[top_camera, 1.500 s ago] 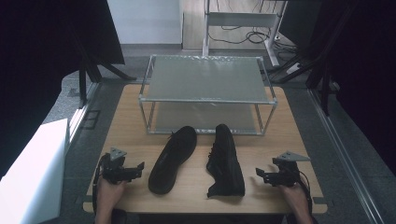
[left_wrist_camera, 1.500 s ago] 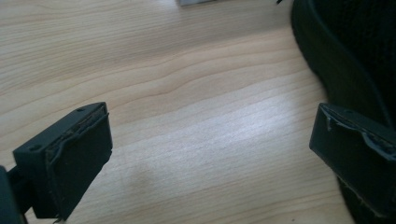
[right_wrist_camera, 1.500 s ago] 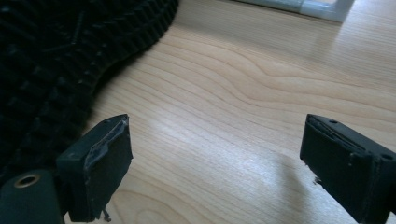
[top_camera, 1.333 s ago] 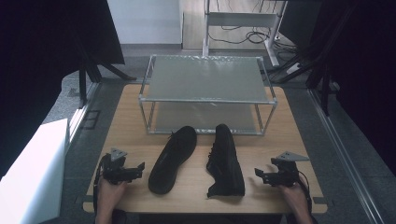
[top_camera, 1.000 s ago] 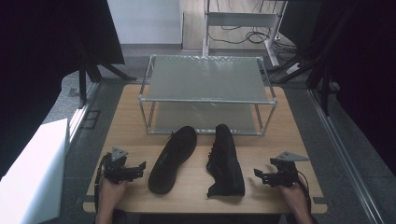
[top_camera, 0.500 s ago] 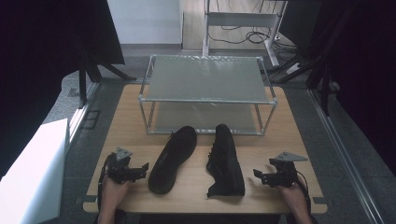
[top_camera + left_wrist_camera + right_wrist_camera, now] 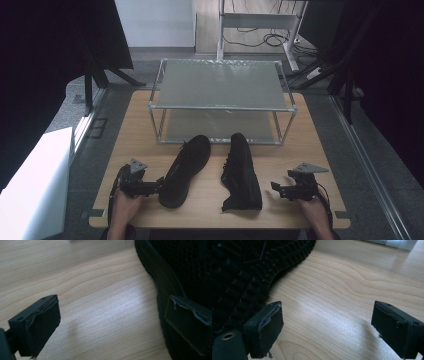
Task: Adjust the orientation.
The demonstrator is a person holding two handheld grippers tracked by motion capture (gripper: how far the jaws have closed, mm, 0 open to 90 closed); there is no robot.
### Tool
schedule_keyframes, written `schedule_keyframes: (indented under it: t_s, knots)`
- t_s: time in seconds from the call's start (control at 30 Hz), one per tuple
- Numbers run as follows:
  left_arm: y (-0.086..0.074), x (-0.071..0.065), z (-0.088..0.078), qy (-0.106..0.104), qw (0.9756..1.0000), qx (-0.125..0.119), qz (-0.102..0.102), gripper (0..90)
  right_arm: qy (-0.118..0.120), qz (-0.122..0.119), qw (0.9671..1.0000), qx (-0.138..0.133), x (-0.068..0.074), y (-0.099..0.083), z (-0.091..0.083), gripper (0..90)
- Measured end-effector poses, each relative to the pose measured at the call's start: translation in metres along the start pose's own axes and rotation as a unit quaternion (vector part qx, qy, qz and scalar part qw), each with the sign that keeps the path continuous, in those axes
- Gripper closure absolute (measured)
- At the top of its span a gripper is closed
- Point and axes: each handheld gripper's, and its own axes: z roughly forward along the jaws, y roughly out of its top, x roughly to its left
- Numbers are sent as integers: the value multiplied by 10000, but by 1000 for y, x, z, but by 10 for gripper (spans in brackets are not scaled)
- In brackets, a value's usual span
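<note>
Two black shoes lie on the wooden table (image 7: 305, 150). The left shoe (image 7: 185, 169) rests upright, its toe pointing away and to the right. The right shoe (image 7: 241, 172) lies on its side, its ridged sole (image 7: 239, 272) showing in the right gripper view. My left gripper (image 7: 158, 184) is open at the heel end of the left shoe; one jaw hangs over the shoe's edge (image 7: 160, 285), the other over bare wood. My right gripper (image 7: 277, 189) is open just right of the right shoe's heel, holding nothing. In both gripper views the jaws stand wide apart, left gripper (image 7: 115, 317) and right gripper (image 7: 329, 320).
A two-tier metal shelf rack (image 7: 220, 85) stands at the back of the table, right behind the shoe toes. A white box (image 7: 30, 185) sits on the floor to the left. Dark panels and cables surround the table.
My left gripper has crept right, up to the left shoe's heel. My right gripper has edged slightly left toward the right shoe. The shoes have not moved.
</note>
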Motion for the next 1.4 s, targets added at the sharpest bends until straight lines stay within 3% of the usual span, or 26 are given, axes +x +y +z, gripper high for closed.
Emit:
schedule_keyframes:
  t_s: [0.3, 0.67, 0.87, 1.0, 1.17, 1.4]
  knots:
    - [3, -21, -1, -187, 9992, 85, 349, 0, -21, 39, 10000, -58, -1, 0, -2, 109]
    - [7, -45, 3, -447, 9970, 83, 630, 0, -14, 75, 9999, -72, -1, 0, -2, 109]
    - [9, -52, 7, -675, 9958, 78, 611, 0, 15, 114, 9999, -64, -2, 0, -1, 110]
    - [10, -52, 7, -668, 9959, 49, 616, 0, 51, 158, 9998, -75, -3, 0, -1, 110]
    - [11, -46, 2, -464, 9972, -142, 564, 0, 66, 195, 9997, -111, -5, -1, -2, 110]
    - [7, -34, 1, -266, 9989, -218, 321, 0, 84, 235, 9994, -247, -5, 2, -5, 72]
